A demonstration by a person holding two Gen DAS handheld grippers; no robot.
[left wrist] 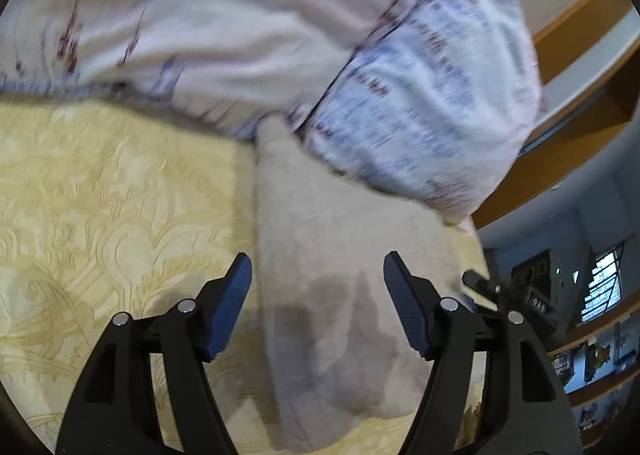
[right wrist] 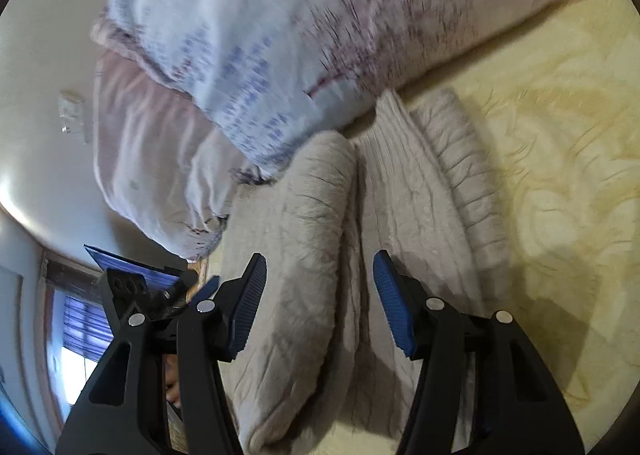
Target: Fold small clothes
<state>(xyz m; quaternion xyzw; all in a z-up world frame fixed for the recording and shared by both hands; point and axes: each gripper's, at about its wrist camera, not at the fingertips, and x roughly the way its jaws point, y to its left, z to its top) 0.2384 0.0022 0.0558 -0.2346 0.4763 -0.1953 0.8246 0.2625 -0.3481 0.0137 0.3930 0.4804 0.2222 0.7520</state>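
The beige knit garment (right wrist: 400, 191) lies folded into a long bundle on the yellow patterned bedspread (left wrist: 100, 183), directly ahead of both tools and running away from them toward the pale printed pillows (left wrist: 432, 87) beyond. The left tool (left wrist: 318, 283) is released: its jaws stand apart on either side of the garment's near end, with no pad pressing the cloth. The right tool (right wrist: 320, 279) is likewise unclenched, its jaws straddling the crease between two rolled layers without gripping.

The step in hand appears to be the letting-go after a fold. Next, each tool would probably need to close on a near edge of the bundle to double it over, or withdraw if folding is finished.
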